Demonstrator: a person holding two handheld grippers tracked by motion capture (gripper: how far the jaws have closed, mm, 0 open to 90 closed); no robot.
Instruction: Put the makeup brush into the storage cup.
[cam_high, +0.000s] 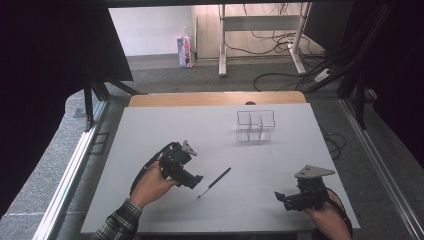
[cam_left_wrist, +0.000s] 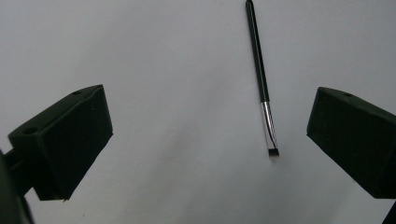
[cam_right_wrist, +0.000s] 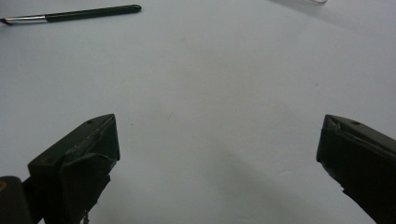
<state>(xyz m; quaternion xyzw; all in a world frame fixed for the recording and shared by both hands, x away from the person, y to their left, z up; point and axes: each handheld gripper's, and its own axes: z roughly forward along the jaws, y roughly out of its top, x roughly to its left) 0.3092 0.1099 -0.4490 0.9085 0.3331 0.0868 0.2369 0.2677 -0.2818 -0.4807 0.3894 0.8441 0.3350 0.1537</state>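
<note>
The left gripper (cam_high: 196, 179) was held just above the white table (cam_high: 150, 150), its jaws spread wide and nothing gripped between them. A thin black brush (cam_high: 214, 182) lay flat on the table just beside it, untouched; in the left gripper view the brush (cam_left_wrist: 261, 79) was seen between the two jaws, nearer the right-hand one, bristles toward the camera. The right gripper (cam_high: 281, 196) was likewise opened wide and empty, well apart from the brush. A clear divided box (cam_high: 255, 125) stood farther back.
</note>
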